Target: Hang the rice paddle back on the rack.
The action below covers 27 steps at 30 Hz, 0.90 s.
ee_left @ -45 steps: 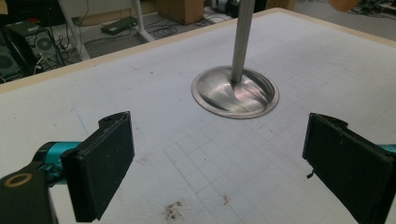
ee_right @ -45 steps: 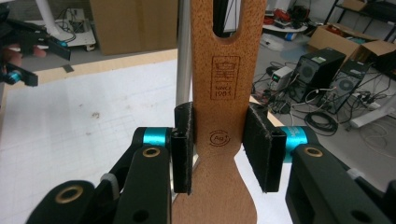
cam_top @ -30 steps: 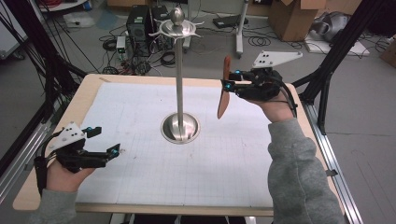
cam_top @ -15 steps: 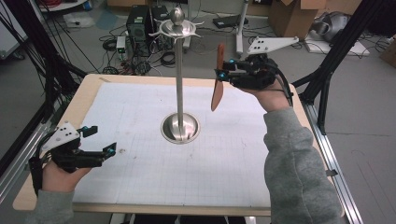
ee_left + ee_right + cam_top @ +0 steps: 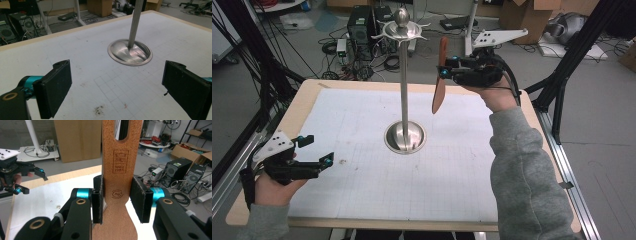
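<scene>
The wooden spatula point(image 5: 439, 80) is clamped upright between the right gripper point(image 5: 451, 72) fingers, raised near the stand point(image 5: 404, 90) top beyond the tabletop's far edge; hanging seemingly remains. The left gripper point(image 5: 319, 152) fingers are spread, empty.

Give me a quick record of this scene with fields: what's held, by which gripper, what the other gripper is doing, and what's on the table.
held thing: wooden spatula, slotted, upright, lifted above the table
holder: right gripper, jaws shut on the spatula's handle
left gripper: open, nothing between its jaws, low over the table's near left corner
stand: metal pole on a round base, mid-table, hooks at the top
spatula to stand: right of the pole, apart from it
surface: white gridded sheet on the table
</scene>
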Motion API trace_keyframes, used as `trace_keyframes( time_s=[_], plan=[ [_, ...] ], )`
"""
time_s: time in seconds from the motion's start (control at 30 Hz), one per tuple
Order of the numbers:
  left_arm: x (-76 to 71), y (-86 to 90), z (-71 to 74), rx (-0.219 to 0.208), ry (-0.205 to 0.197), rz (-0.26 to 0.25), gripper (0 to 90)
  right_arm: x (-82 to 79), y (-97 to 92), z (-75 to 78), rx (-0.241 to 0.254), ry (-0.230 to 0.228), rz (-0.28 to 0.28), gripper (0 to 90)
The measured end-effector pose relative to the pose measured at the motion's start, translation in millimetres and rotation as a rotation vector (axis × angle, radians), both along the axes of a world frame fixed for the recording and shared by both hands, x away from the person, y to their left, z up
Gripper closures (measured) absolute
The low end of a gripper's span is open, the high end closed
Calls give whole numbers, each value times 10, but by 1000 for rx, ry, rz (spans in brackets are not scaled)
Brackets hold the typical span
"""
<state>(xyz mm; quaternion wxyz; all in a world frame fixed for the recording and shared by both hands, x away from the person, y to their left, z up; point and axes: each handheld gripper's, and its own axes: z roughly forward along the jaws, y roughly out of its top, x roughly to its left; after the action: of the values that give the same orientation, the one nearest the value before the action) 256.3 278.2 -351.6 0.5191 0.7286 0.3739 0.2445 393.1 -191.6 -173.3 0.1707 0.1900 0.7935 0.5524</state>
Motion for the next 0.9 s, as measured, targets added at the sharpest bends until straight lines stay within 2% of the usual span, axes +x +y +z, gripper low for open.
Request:
trace_keyframes(
  time_s=[0.3,0.47,0.57,0.9],
  plan=[
    [-9,-6,0,0,-1,1,96,16,91,40,8,-3,14,647],
    [1,-27,-14,8,0,-5,96,25,127,61,-15,2,-1,647],
    [7,-39,-20,12,3,-7,96,23,154,71,-10,-7,8,647],
    [-10,-32,3,-2,-5,-10,96,45,204,69,-10,-11,12,647]
  ],
)
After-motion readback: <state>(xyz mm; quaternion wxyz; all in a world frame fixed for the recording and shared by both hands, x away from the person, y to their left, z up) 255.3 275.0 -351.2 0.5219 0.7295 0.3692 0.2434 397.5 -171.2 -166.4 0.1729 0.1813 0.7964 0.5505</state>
